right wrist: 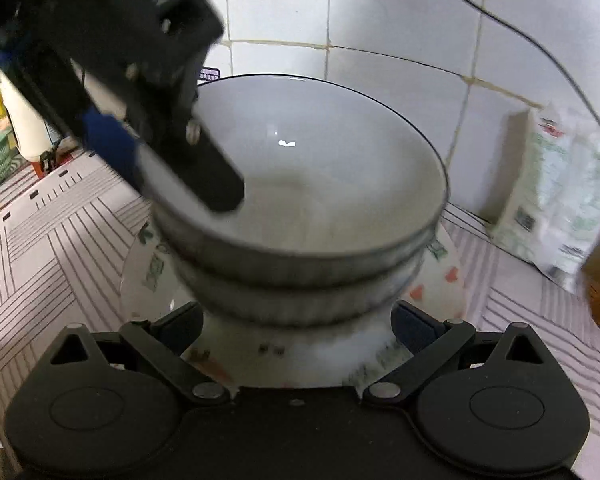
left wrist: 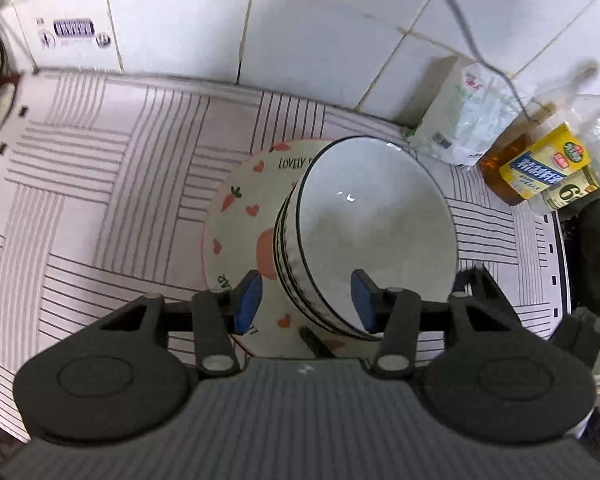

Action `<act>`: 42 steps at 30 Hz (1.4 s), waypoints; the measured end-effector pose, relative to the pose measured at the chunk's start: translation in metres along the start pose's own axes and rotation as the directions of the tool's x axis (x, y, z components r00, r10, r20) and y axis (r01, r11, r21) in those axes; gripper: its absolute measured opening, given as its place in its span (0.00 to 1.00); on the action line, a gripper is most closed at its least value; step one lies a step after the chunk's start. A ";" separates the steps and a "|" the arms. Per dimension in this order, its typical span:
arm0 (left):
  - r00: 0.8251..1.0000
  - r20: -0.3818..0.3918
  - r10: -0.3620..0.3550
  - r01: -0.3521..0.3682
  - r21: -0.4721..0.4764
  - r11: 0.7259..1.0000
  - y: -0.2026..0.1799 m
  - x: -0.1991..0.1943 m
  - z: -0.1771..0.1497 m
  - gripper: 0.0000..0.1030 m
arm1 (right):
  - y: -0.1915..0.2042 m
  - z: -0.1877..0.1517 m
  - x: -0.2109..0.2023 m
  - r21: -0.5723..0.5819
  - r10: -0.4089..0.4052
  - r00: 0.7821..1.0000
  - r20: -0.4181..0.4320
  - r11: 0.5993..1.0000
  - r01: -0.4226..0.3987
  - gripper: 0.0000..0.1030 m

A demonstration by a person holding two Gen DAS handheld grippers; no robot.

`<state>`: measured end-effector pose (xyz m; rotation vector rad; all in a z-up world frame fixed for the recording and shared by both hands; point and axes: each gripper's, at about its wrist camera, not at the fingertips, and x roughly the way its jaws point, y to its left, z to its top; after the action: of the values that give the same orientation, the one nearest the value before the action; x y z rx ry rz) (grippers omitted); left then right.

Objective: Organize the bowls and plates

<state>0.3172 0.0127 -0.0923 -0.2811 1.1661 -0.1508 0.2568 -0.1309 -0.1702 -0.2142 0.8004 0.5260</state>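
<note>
A home kitchen: white glazed wall tiles (left wrist: 300,40) fill the top of the frame, a striped counter mat (left wrist: 100,200) lies below, and amber cooking-oil bottles (left wrist: 540,160) stand at right.

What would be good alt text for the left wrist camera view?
A stack of white dark-rimmed ceramic bowls sits on a cream plate with carrot and heart prints, the stack's near rim between the open blue pads of the left gripper. Beneath lies a white mat with grey line patterns, bottles and a bag at the tiled wall.
</note>
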 end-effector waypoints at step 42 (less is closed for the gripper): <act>0.967 0.254 0.009 -0.049 0.152 0.987 0.023 -0.230 -0.151 0.67 | 0.078 0.009 -0.252 0.348 -0.403 0.910 -0.103 0.842 0.412 0.99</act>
<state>0.0880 0.0736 0.0488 -0.1384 0.8989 -0.1752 0.0755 -0.1533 0.0210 -0.0431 0.8340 -0.0352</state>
